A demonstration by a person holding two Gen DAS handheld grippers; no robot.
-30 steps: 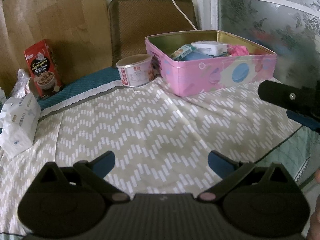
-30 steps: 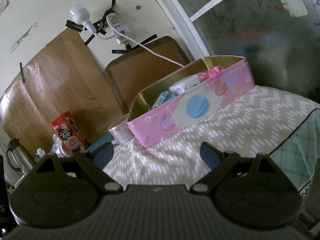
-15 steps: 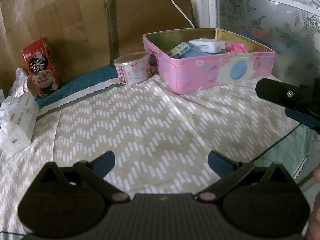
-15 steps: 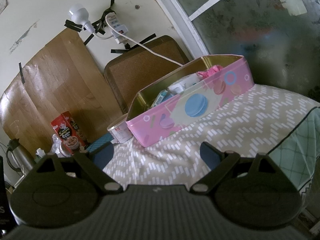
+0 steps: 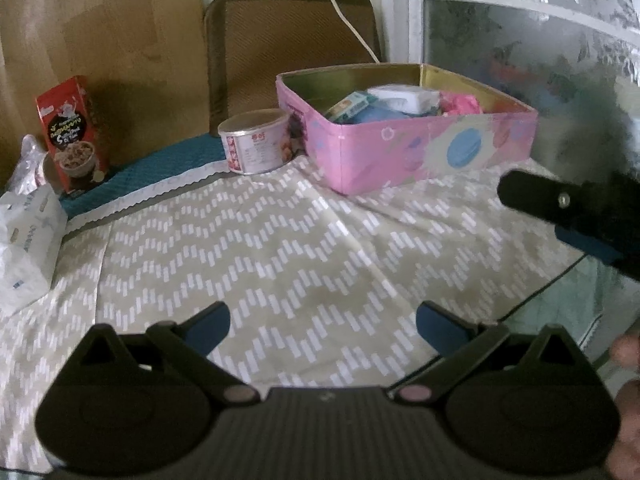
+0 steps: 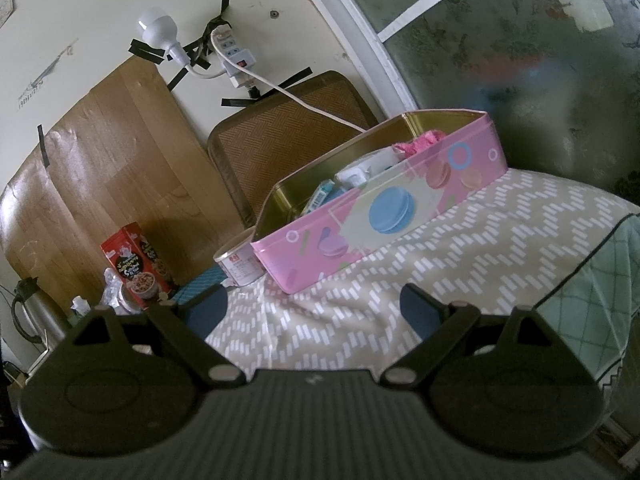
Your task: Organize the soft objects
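Left wrist view: the left gripper (image 5: 323, 322) hangs spread and empty over bare zigzag cloth (image 5: 280, 248). The pink tin (image 5: 420, 156), holding soft packets, sits at the tabletop's far right edge, a can (image 5: 256, 140) touching its left corner. The right gripper (image 5: 576, 216) enters near the right edge.

Right wrist view: the right gripper (image 6: 314, 308), released, faces the tin (image 6: 384, 216); only here appear the taped bulb (image 6: 156, 30) and kettle (image 6: 28, 312).

A: Place? Home, lived-in room.
B: Evidence: patterned tablecloth (image 5: 304, 248), cereal box (image 5: 72, 136), food tub (image 5: 256, 140), woven chair back (image 6: 288, 136), power strip (image 6: 236, 60) taped to wall, frosted floral window (image 6: 520, 40).
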